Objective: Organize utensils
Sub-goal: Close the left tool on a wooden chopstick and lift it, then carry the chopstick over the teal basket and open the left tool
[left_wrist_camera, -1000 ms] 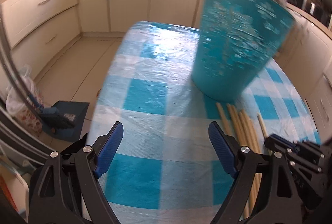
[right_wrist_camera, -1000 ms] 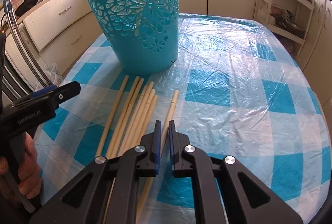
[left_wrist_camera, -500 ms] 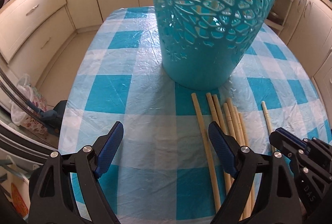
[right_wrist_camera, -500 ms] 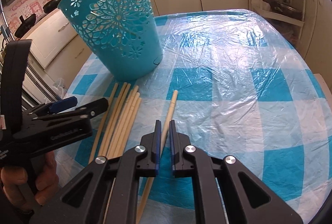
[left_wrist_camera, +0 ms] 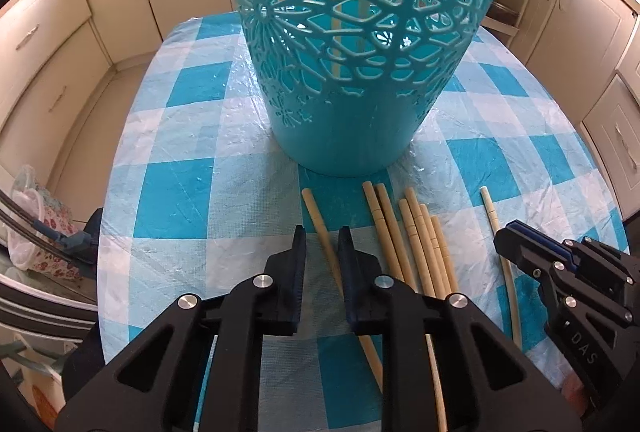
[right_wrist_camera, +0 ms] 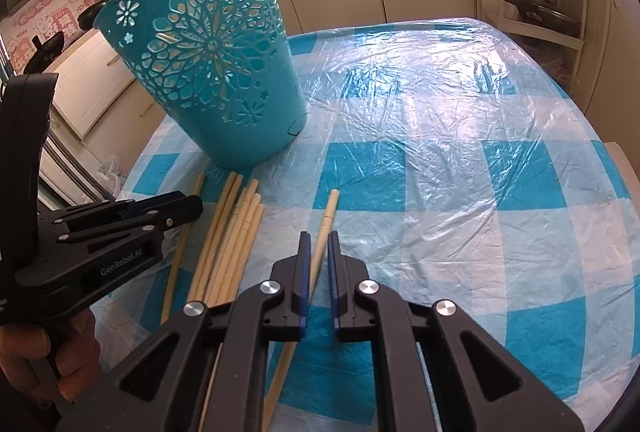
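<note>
Left hand-held gripper [left_wrist_camera: 322,248] jaws closing around leftmost chopstick [left_wrist_camera: 320,228] on checkered surface [left_wrist_camera: 180,192], pads not yet pressing. Right hand-held gripper [right_wrist_camera: 318,252] clamped on lone chopstick [right_wrist_camera: 329,210]. Loose chopstick bundle [right_wrist_camera: 236,228] between them, near teal basket [right_wrist_camera: 208,72].

Matt wooden chopsticks [left_wrist_camera: 420,244] lie on glossy crinkled plastic sheeting [right_wrist_camera: 420,120] beside a smooth plastic basket [right_wrist_camera: 208,72].

Chopsticks [left_wrist_camera: 420,244] before basket [left_wrist_camera: 360,52]
</note>
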